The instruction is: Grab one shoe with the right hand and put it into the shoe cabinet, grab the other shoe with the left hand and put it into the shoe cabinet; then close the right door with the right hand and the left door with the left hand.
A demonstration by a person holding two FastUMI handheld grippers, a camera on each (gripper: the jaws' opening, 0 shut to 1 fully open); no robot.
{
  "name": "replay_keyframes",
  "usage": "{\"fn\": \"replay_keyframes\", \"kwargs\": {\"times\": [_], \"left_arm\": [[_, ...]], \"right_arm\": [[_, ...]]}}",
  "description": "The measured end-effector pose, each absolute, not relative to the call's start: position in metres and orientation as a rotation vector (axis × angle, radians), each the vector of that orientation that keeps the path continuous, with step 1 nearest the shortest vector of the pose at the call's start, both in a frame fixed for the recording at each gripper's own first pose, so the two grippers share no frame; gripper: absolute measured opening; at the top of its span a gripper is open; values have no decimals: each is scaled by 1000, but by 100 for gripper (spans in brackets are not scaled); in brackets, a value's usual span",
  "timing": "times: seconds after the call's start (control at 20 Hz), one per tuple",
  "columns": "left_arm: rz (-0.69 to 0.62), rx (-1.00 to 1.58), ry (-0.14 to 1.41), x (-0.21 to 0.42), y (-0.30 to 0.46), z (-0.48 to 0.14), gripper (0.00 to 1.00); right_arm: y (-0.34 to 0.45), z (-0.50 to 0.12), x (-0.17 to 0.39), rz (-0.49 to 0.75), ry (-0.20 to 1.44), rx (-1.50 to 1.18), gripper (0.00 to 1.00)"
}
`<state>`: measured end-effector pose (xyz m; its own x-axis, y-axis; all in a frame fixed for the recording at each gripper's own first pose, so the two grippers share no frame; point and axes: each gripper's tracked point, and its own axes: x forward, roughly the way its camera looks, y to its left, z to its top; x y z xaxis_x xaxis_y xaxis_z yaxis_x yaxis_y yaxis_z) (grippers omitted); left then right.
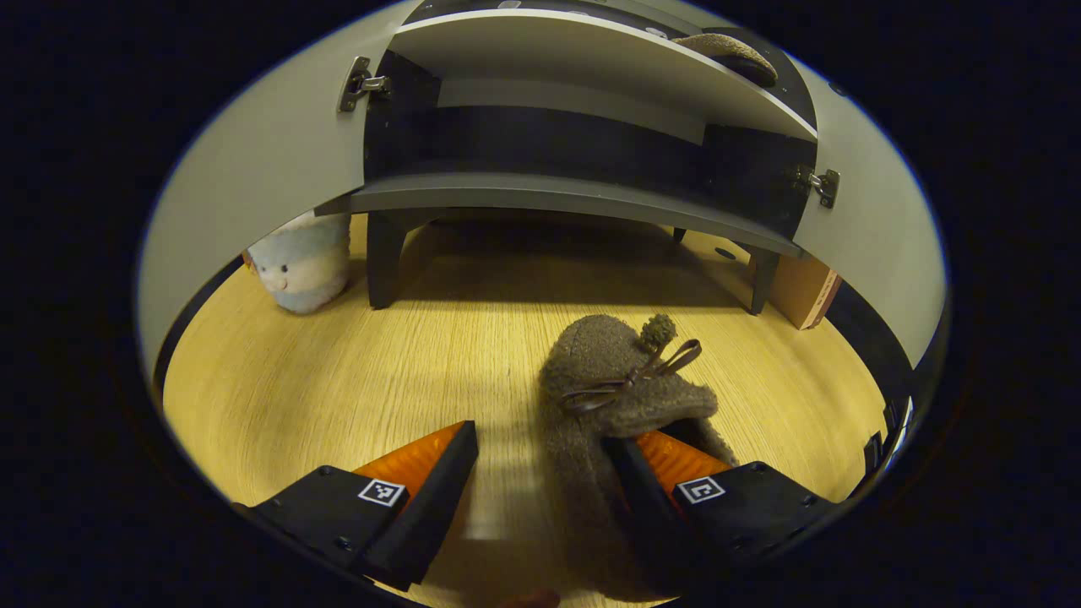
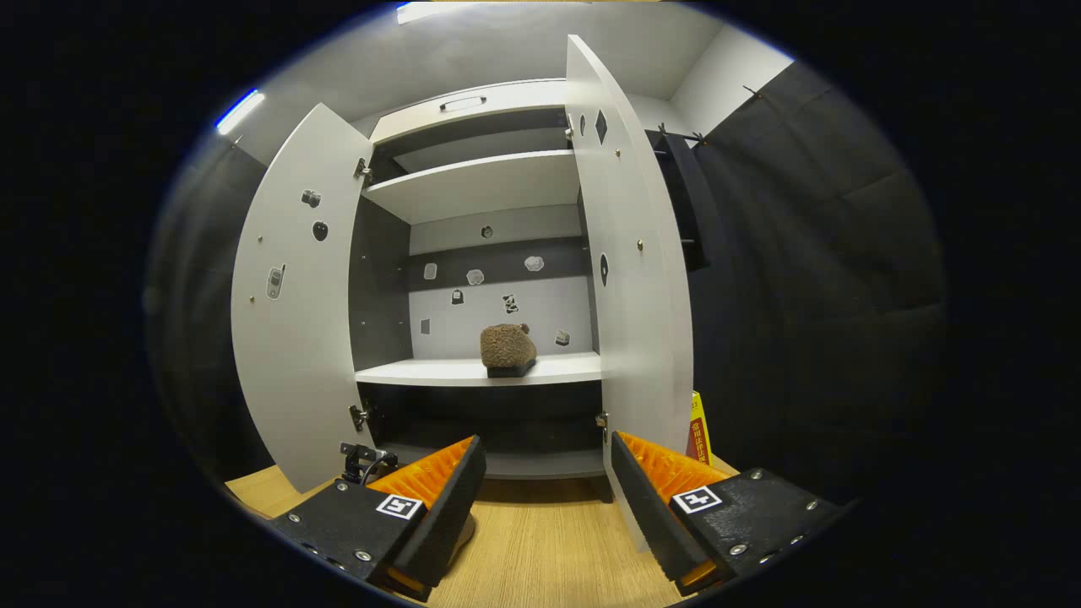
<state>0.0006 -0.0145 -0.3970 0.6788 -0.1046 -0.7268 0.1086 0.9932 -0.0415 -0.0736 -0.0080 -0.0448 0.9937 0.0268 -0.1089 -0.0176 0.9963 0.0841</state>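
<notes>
Brown fuzzy shoe (image 1: 608, 397), bow on top | left gripper (image 1: 540, 473) wide | right gripper (image 2: 545, 490) wide

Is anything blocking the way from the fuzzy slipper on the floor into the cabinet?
Nothing visible. The slipper lies on bare floor before the cabinet, whose doors stand open. The left gripper already has one jaw inside it.

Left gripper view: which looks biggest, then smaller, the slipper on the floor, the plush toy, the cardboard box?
1. Slipper on the floor, though it's nearest the camera.
2. Plush toy.
3. Cardboard box, partly hidden.
</notes>
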Motion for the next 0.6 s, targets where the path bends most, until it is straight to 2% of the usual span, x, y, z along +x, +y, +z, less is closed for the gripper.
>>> {"fn": "replay_keyframes", "kwargs": {"times": [0.3,0.4,0.45,0.5,0.55,0.6], "left_arm": [[-160,31,765,15,-29,-398,96],[-168,2,756,17,-34,-398,74],[-143,15,743,17,-28,-395,54],[-90,30,740,18,-18,-392,47],[-64,6,729,12,-15,-385,15],[-68,-55,739,5,-18,-378,13]], "right_arm": [[-9,-51,-82,12,141,85,92],[-7,-53,-84,19,148,95,92],[-5,-55,-84,27,153,97,92],[-3,-54,-84,32,153,98,92],[-3,-54,-84,35,153,99,92],[-1,-54,-83,40,152,102,92]]}}
